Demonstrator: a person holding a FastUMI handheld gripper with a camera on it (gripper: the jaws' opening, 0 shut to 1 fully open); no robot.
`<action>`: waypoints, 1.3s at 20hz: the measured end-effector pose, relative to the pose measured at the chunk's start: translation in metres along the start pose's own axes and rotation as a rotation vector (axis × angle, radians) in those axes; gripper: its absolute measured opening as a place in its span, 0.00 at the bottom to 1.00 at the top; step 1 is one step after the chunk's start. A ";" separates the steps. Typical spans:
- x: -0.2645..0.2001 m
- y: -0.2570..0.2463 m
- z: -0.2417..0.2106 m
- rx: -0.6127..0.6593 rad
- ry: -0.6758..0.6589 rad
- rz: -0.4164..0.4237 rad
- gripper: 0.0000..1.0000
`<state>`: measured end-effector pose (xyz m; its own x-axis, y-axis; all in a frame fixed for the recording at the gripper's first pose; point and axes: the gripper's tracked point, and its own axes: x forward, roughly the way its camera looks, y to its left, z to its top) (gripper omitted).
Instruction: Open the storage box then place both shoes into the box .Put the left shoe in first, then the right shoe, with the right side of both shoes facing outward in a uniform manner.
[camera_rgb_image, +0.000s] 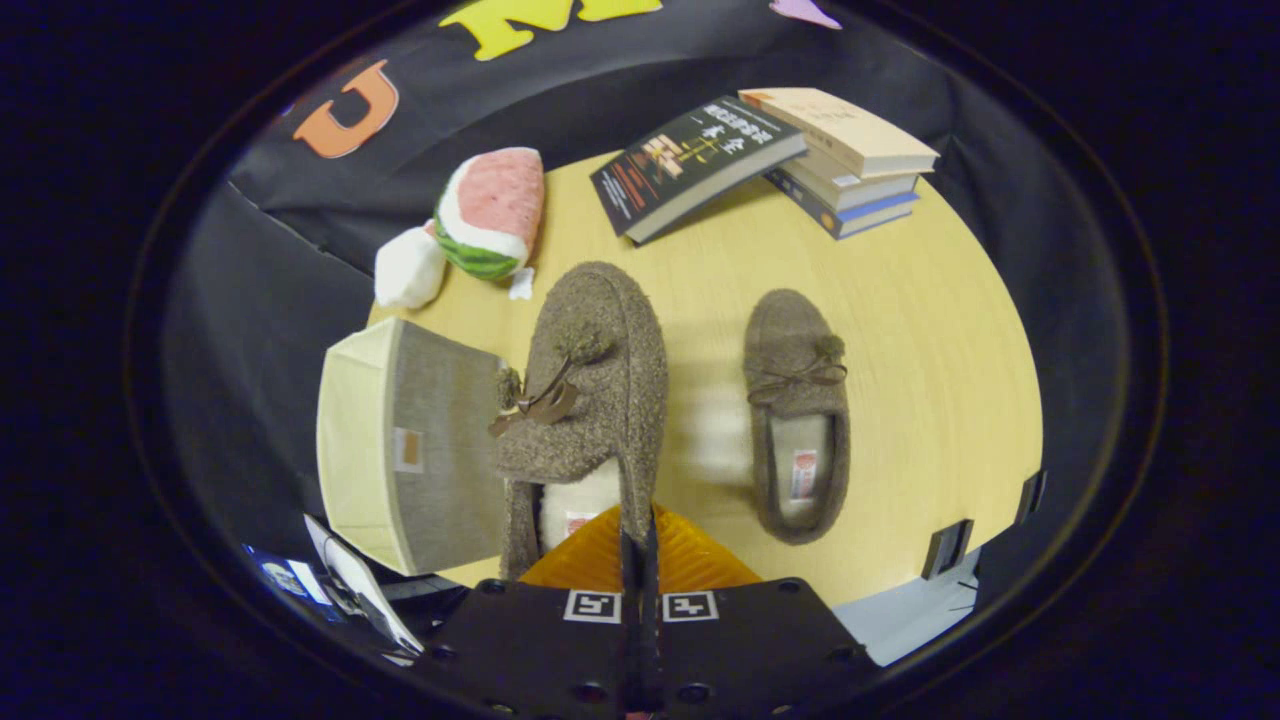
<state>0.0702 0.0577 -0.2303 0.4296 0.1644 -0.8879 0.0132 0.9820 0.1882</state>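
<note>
My gripper (637, 535) is shut on the side wall of a brown fuzzy slipper (600, 370) near its heel. This slipper hangs above the yellow table (920, 380), toe pointing away, its bow and pompoms leaning toward the box. The beige fabric storage box (440, 450) stands just left of the held slipper, with a cream panel (355, 440) on its far-left side; I cannot tell how its lid stands. The second slipper (797, 415) lies flat on the table to the right of the fingers, toe pointing away.
A watermelon plush (490, 215) and a white plush (408, 268) lie beyond the box. A dark book (690, 165) leans on a stack of books (850, 150) at the table's far side. Two dark clips (945, 548) sit on the table's near right edge.
</note>
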 end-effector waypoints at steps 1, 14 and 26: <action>-0.011 0.018 0.001 -0.016 -0.012 0.009 0.01; 0.060 0.253 -0.033 -0.093 0.050 0.031 0.01; 0.184 0.266 -0.053 -0.034 0.190 -0.146 0.01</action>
<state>0.1048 0.3544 -0.3663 0.2478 0.0319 -0.9683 0.0304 0.9987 0.0407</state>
